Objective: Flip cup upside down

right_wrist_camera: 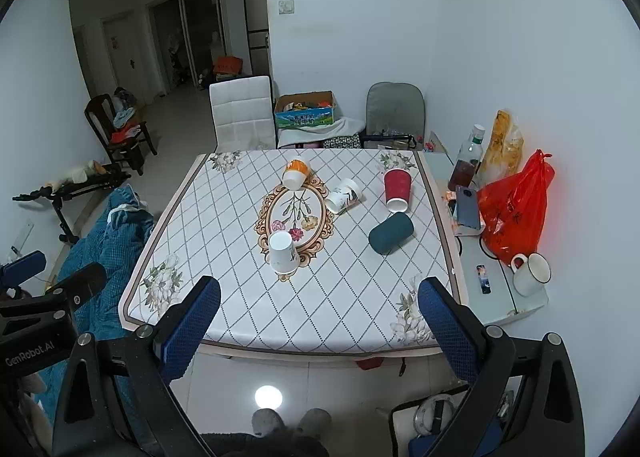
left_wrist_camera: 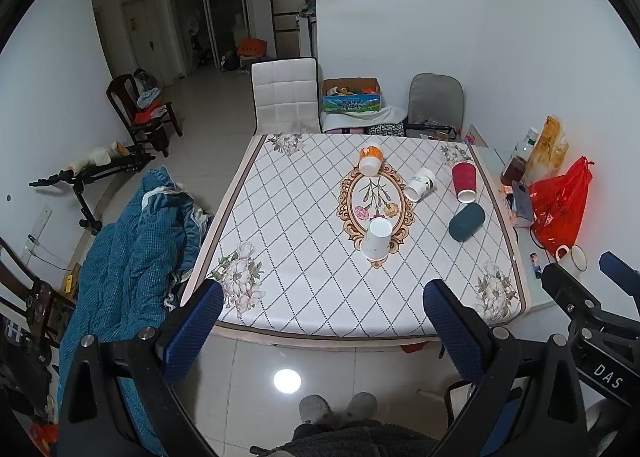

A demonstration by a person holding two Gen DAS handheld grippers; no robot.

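Note:
Several paper cups are on the patterned tablecloth (left_wrist_camera: 304,257) (right_wrist_camera: 248,297). A white cup (left_wrist_camera: 376,239) (right_wrist_camera: 282,252) stands upside down near the front. An orange cup (left_wrist_camera: 370,159) (right_wrist_camera: 296,173), a printed white cup (left_wrist_camera: 419,184) (right_wrist_camera: 343,196), a red cup (left_wrist_camera: 464,181) (right_wrist_camera: 397,185) and a dark teal cup (left_wrist_camera: 466,221) (right_wrist_camera: 391,233) lie on their sides. My left gripper (left_wrist_camera: 320,321) and right gripper (right_wrist_camera: 318,317) are both open and empty, held before the table's front edge, well short of the cups.
A side shelf on the right holds a red plastic bag (right_wrist_camera: 514,213), a bottle (right_wrist_camera: 466,163), a phone (right_wrist_camera: 468,207) and an enamel mug (right_wrist_camera: 530,273). Chairs (right_wrist_camera: 242,113) stand behind the table. A blue blanket (left_wrist_camera: 132,249) lies at left.

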